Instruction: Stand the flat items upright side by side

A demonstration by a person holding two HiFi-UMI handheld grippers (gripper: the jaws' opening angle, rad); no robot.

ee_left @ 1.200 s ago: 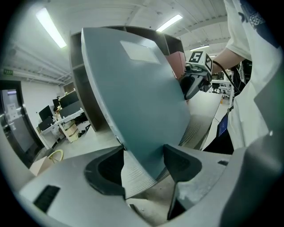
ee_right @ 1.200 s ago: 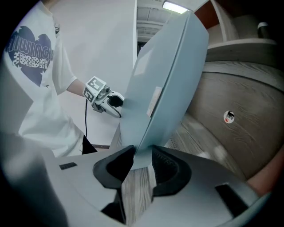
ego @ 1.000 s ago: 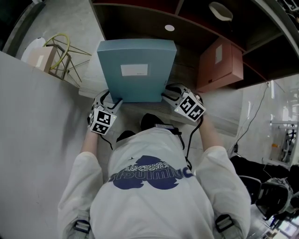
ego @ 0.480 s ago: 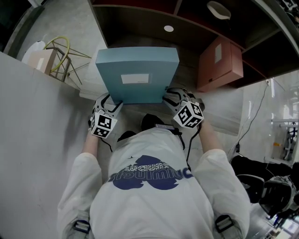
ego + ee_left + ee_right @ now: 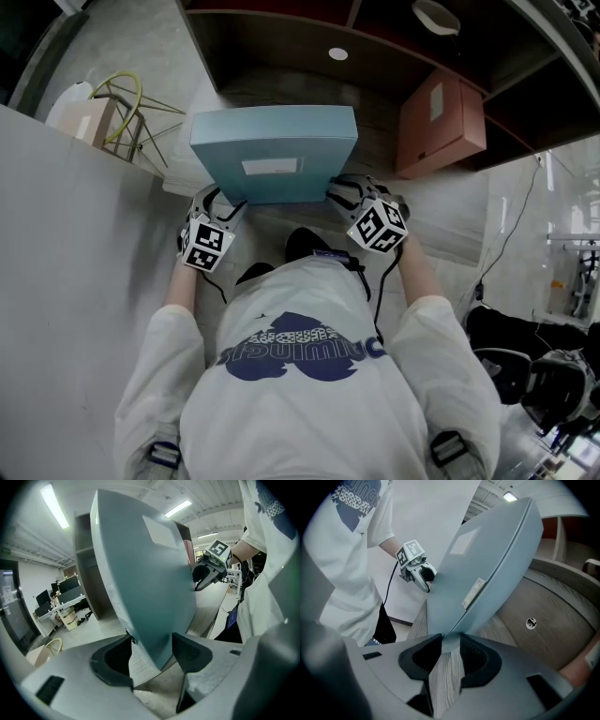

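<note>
Left gripper view: box (image 5: 145, 583) corner between fingers (image 5: 190, 653).

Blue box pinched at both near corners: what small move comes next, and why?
Probably tip the blue box upright beside the standing pink box. The left gripper and the right gripper, whose jaws just closed tighter, pinch its near corners, and it leans, not yet upright.

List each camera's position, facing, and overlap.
Head view: on the person's head, facing steeply down at the blue box; shirt, arms show.
Left gripper view: on the left hand-held gripper, facing along jaws clamping a box corner; shirt shows.
Right gripper view: on the right hand-held gripper, jaws just tightened on another corner; shirt shows.
Shared: box in all; gripper views see each other.
</note>
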